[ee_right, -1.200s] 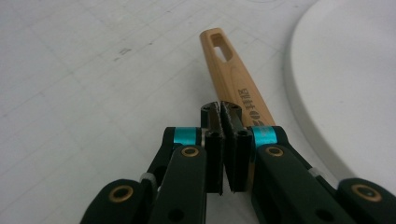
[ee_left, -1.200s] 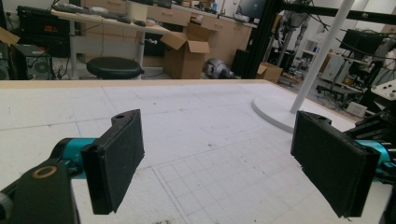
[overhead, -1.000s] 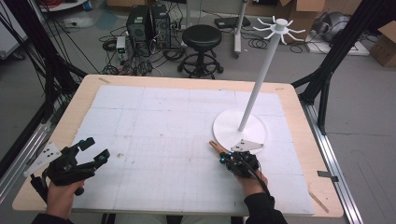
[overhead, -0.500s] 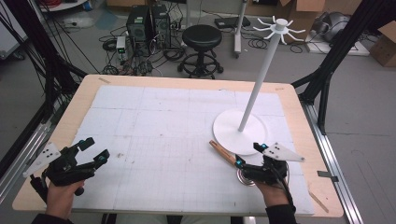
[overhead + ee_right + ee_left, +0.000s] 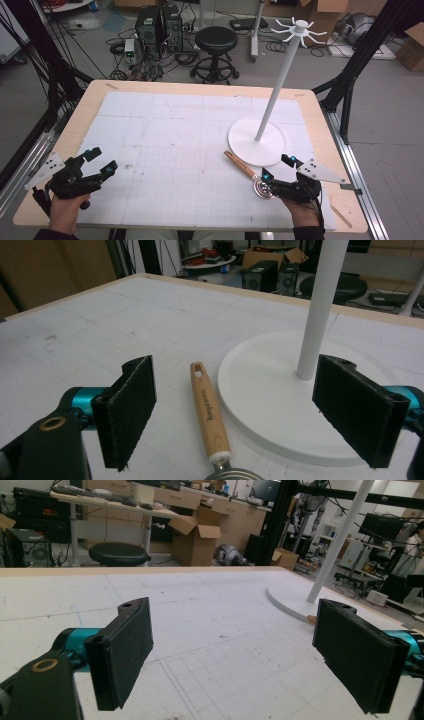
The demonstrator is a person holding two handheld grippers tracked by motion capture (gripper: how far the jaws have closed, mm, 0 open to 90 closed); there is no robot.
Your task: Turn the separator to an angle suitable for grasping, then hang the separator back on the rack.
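Observation:
A utensil with a wooden handle (image 5: 239, 164) and a round metal head (image 5: 260, 189) lies flat on the white mat beside the round base (image 5: 257, 141) of a tall white hook stand (image 5: 278, 82). My right gripper (image 5: 278, 168) is open at the front right, its jaws on either side of the metal end. In the right gripper view the handle (image 5: 209, 409) runs away between the jaws, its hanging hole at the far end, with the stand's base (image 5: 280, 390) to its right. My left gripper (image 5: 98, 160) is open and empty at the front left.
The wooden table (image 5: 200, 88) carries a white gridded mat (image 5: 170, 145). A thin wooden stick (image 5: 343, 215) lies near the front right corner. Behind the table stand a black stool (image 5: 215, 42) and computer towers (image 5: 156, 22). Black frame legs flank both sides.
My right gripper has pulled back toward the front right, away from the stand's base and off the utensil, which now lies exposed. The left gripper has stayed put.

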